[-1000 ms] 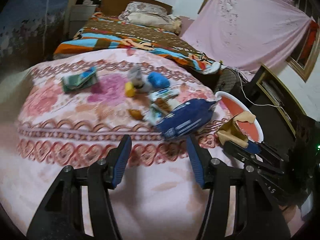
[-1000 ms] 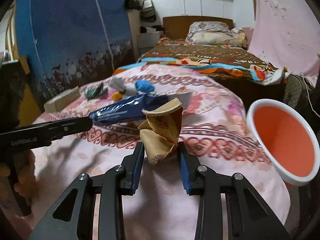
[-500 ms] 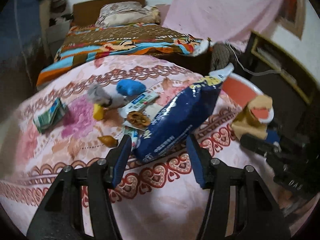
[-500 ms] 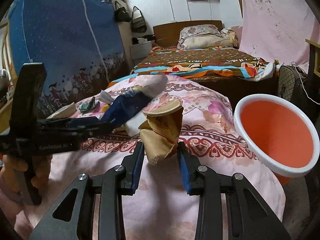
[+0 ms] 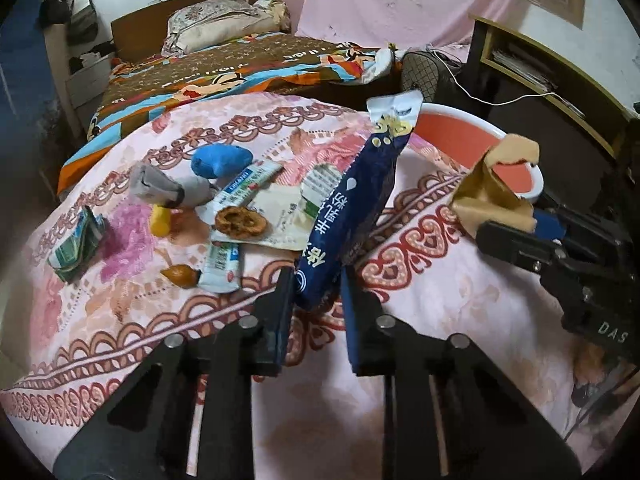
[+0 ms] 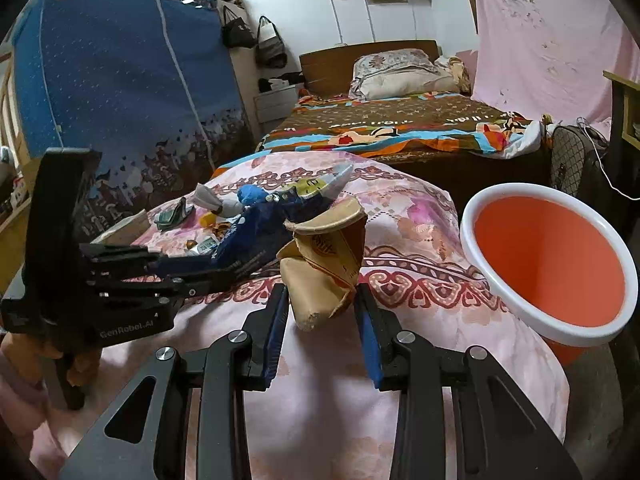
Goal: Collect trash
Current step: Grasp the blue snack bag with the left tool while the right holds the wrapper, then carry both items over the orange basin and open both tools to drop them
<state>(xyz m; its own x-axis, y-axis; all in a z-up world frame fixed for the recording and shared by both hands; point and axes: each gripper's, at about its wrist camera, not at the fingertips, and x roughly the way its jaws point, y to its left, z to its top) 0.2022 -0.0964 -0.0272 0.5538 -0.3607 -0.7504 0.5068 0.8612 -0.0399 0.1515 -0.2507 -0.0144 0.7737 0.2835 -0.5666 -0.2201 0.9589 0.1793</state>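
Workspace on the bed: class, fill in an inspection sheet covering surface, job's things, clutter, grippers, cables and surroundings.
Surface: pink patterned bedspread, covering the work area.
Job's things: dark blue snack bag; crumpled paper cup; orange bin with white rim beside the bed; more trash lying loose: cookie, blue wad, green carton, white wrappers.
Clutter: nothing seen beyond the trash.
Grippers: left gripper shut on the snack bag; right gripper shut on the paper cup.
Cables: white cable running towards the shelf.
Surroundings: second bed with pillow, pink hanging sheet, blue cloth wardrobe.
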